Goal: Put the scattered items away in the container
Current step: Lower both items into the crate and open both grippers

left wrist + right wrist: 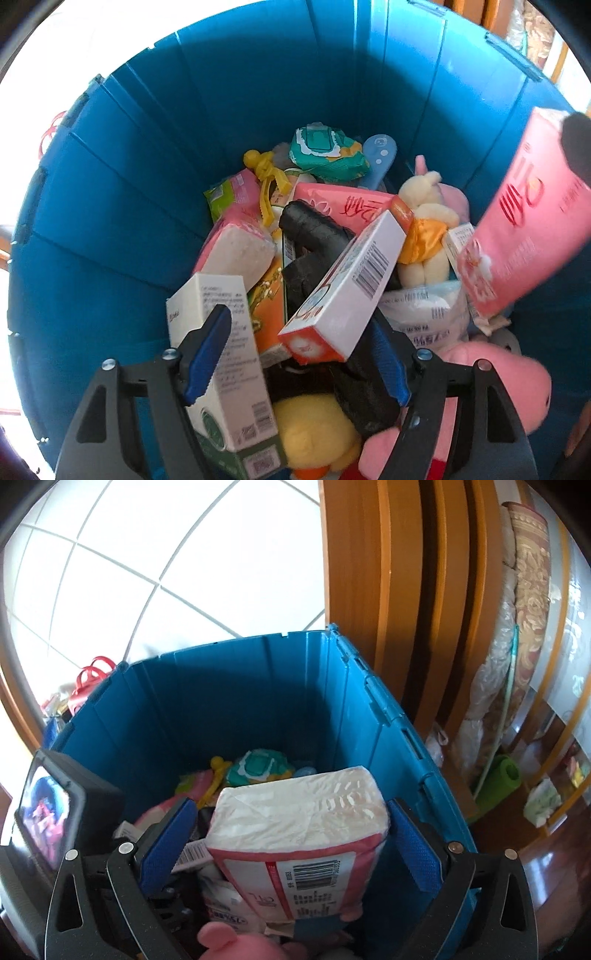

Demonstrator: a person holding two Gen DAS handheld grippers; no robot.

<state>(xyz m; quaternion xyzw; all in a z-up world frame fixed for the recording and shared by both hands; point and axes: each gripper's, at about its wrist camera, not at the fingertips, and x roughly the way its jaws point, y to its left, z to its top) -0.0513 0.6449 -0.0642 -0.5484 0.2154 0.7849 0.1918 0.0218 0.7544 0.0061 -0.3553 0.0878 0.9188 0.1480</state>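
Observation:
I look down into the blue container, which holds several items. My left gripper is open just above the pile. The lower end of a white and red box lies between its blue fingers, resting on the heap with no pad pressing on it. My right gripper is open over the container. A pink tissue pack sits between its fingers with a gap on each side. In the left wrist view this pack shows blurred at the right wall.
In the pile lie a white and green box, a yellow plush, a pink plush, a cream plush and a teal packet. A wooden door frame stands behind the container; white floor tiles lie at the left.

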